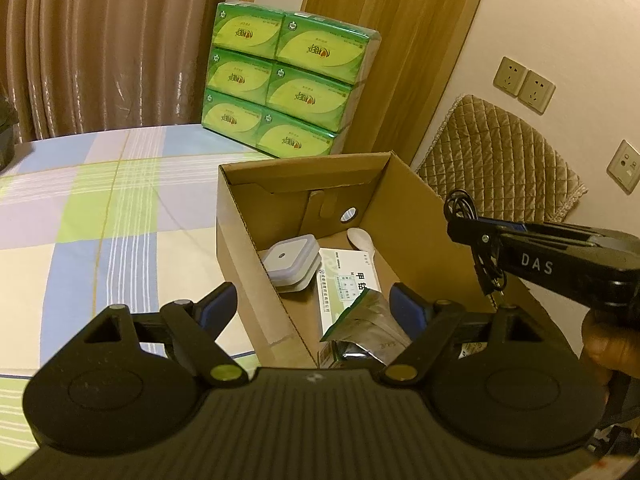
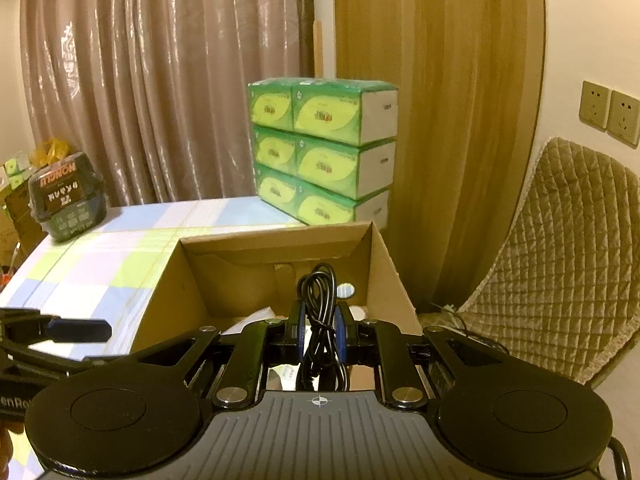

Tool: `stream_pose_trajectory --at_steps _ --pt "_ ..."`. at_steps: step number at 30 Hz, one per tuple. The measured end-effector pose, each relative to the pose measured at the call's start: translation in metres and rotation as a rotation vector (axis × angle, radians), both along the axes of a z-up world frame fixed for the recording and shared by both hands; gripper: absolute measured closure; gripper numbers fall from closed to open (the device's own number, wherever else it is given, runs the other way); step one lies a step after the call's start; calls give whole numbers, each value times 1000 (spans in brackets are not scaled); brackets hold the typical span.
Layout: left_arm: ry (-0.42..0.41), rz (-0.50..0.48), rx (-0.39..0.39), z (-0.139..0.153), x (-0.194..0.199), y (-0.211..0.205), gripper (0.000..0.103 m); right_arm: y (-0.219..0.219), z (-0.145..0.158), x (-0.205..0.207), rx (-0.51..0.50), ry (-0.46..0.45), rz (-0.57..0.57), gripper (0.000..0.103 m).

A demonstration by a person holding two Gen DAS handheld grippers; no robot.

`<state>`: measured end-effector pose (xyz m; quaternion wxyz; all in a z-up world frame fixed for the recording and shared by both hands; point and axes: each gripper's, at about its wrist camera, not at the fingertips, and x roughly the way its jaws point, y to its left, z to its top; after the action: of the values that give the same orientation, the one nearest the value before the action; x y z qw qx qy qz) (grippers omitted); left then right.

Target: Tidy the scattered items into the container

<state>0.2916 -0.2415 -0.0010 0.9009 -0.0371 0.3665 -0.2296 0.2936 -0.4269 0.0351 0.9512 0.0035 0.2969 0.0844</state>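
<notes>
- In the right wrist view, lower centre, we see the right tool [image 2: 320, 332] clamped on a coiled black cable [image 2: 319, 320], its blue pads pressed to the bundle's sides with loops sticking out above and below.
- The cable hangs over the open cardboard box [image 2: 384, 256], the container, which stands on the checked worktop [image 2: 100, 264] at mid-frame.
- In the left wrist view the left tool [image 1: 312, 308] stands wide apart and empty, astride the box's near left wall at lower centre.
- Already inside, at centre of that view: a white square device [image 1: 288, 260], a medicine carton [image 1: 352, 280], a white spoon [image 1: 360, 238] and a silver pouch [image 1: 368, 320].
- We judge the step in hand to be depositing the cable. To do it well, lower the bundle below the rim over the bare floor on the right side, then part the pads, so no loop drapes over the wall.
- The empty tool can steady the box.
</notes>
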Motion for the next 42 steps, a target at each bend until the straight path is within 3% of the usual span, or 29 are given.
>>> stream_pose_trajectory --at_steps 2,4,5,6,15,19,22,26,29,35,42 --pt "1 1 -2 0 0 1 23 -1 1 1 16 -23 1 91" --pt "2 2 -4 0 0 2 23 0 3 1 6 -47 -3 77" --pt "2 1 -5 -1 0 3 23 -1 4 1 7 -58 -8 48" --pt "2 2 -3 -1 -1 4 23 -3 5 0 19 -69 -13 28" --pt "9 15 2 -4 -7 13 23 -18 10 -16 63 -81 -59 28" --pt "3 19 6 -1 -18 15 18 -27 15 -34 88 -72 -88 27" --pt "-12 22 11 4 -32 17 11 -32 20 -55 94 -69 -116 15" --pt "-58 40 18 17 -62 20 1 -35 29 -89 81 -62 -126 7" --pt "-70 56 24 25 -85 23 1 -36 37 -119 65 -51 -113 2" --pt "-40 81 6 40 -136 27 1 -32 51 -184 40 -45 -94 2" --pt "-31 96 71 50 -198 28 1 -28 55 -250 9 -51 -105 2"
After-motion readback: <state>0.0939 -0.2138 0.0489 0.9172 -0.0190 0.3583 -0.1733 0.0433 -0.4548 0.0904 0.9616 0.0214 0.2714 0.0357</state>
